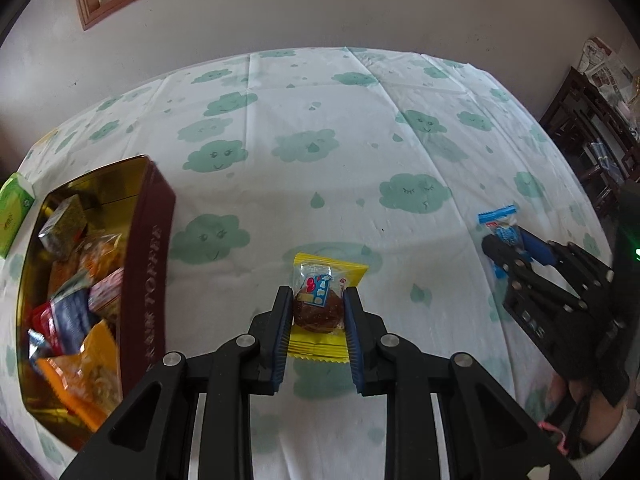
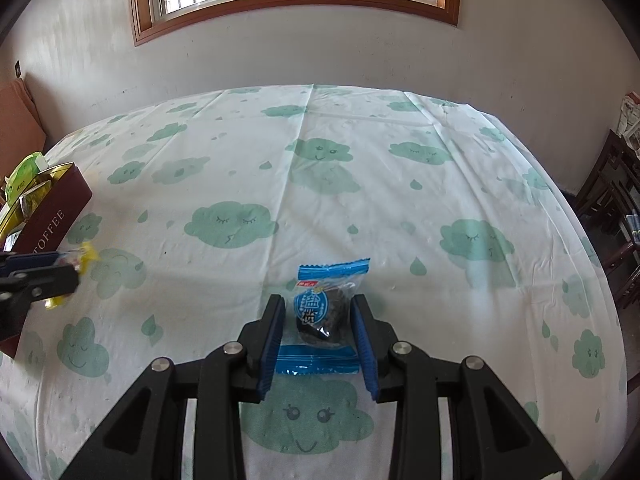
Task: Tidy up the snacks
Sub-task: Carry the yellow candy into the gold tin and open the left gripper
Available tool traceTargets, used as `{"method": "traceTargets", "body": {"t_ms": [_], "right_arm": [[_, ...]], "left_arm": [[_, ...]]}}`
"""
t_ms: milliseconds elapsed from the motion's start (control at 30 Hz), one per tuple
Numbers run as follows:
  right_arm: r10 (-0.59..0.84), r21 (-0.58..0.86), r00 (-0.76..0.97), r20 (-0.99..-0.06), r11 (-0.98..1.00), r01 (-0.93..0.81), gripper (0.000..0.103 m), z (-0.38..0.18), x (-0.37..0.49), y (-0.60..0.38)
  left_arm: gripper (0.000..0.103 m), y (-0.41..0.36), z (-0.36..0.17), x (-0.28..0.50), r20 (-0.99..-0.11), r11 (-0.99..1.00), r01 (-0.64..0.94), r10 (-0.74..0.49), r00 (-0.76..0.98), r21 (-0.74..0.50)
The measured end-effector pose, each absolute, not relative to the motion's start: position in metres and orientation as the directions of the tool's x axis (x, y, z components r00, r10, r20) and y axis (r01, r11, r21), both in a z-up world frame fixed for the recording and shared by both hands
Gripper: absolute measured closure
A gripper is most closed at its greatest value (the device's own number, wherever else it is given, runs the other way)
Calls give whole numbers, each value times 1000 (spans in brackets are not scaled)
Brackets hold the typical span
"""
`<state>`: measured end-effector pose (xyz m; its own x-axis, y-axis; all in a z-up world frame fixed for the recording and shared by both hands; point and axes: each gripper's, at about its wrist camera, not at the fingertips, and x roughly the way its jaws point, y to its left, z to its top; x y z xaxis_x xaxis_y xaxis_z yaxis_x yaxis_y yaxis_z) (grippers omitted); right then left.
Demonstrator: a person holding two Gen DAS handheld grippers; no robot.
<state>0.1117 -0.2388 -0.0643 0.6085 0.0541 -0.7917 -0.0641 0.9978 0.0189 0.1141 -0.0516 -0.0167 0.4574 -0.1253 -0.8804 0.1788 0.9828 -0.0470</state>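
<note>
A yellow-wrapped snack (image 1: 322,312) with a brown round piece inside lies on the cloud-print tablecloth. My left gripper (image 1: 318,300) has its blue pads pressed on both sides of it. A blue-wrapped snack (image 2: 325,316) with a dark piece inside lies between the pads of my right gripper (image 2: 318,312), which stand a little apart from it. In the left wrist view the right gripper (image 1: 505,246) and blue snack (image 1: 500,224) show at the right. A dark red toffee tin (image 1: 148,264), open and full of several snack packs, sits at the left.
A green box (image 1: 14,208) lies beyond the tin at the table's left edge. The tin also shows in the right wrist view (image 2: 52,216). Dark wooden furniture (image 1: 592,136) stands off the table's right side. A wall with a window runs behind the table.
</note>
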Motion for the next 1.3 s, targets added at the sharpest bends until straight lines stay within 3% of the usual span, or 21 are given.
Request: {"method": "traceTargets", "body": {"t_ms": [633, 967, 1300], "right_arm": [[53, 18, 608, -792, 998, -63, 68, -65, 112, -238], [52, 17, 608, -792, 998, -63, 68, -64, 112, -238], [50, 14, 608, -792, 998, -64, 68, -64, 112, -238]], "left_arm": [[81, 54, 42, 87, -816, 1000, 1, -14, 577, -16], [81, 121, 30, 94, -828, 992, -129, 78, 556, 7], [81, 149, 5, 103, -852, 987, -160, 102, 513, 22]]}}
